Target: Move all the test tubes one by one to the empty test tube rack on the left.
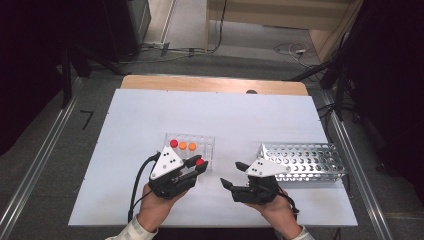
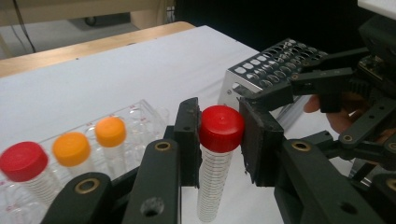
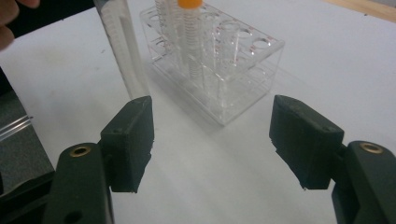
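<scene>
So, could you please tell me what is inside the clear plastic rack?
The clear plastic rack holds three capped tubes: one red-capped tube and two orange-capped tubes. Its near wells sit behind the left gripper, hidden.

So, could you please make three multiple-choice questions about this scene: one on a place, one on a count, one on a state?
1. Where is the metal rack?
A. On the floor
B. On the table, beside the right gripper
C. On top of the clear rack

2. How many orange-capped tubes stand in the clear rack?
A. None
B. Two
C. Five

3. What is the left gripper doing?
A. It is shut on the red-capped tube
B. It is open, holding nothing
C. It is shut on the metal rack

Answers: 1 B, the high view shows the metal rack on the white table next to that gripper. 2 B, two orange caps stand beside one red cap there. 3 A, the left gripper view shows both jaws pressed against the red cap.
</scene>
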The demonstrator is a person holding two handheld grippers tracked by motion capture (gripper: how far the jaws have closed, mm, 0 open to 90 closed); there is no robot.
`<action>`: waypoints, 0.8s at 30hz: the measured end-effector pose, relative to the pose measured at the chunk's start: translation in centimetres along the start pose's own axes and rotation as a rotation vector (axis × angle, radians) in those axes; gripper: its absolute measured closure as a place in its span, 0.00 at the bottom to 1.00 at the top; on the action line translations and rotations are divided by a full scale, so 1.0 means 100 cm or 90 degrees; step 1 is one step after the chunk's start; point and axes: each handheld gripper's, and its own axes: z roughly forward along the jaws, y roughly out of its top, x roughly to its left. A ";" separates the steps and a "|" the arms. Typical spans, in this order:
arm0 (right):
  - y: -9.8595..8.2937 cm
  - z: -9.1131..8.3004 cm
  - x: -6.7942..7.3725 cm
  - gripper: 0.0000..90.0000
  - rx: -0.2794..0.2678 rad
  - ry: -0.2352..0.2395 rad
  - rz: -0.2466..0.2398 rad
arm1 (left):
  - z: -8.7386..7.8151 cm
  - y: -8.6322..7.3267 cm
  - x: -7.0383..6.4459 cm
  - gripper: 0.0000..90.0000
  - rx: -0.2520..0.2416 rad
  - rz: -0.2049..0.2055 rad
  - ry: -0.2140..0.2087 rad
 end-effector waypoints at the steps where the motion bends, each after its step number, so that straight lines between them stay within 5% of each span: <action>1: -0.001 -0.001 -0.001 0.32 0.000 -0.001 0.001 | -0.002 0.001 0.002 0.78 -0.002 -0.005 0.002; 24: -0.017 -0.017 -0.022 0.31 -0.002 -0.030 0.045 | -0.033 0.010 0.037 0.78 -0.032 -0.048 0.058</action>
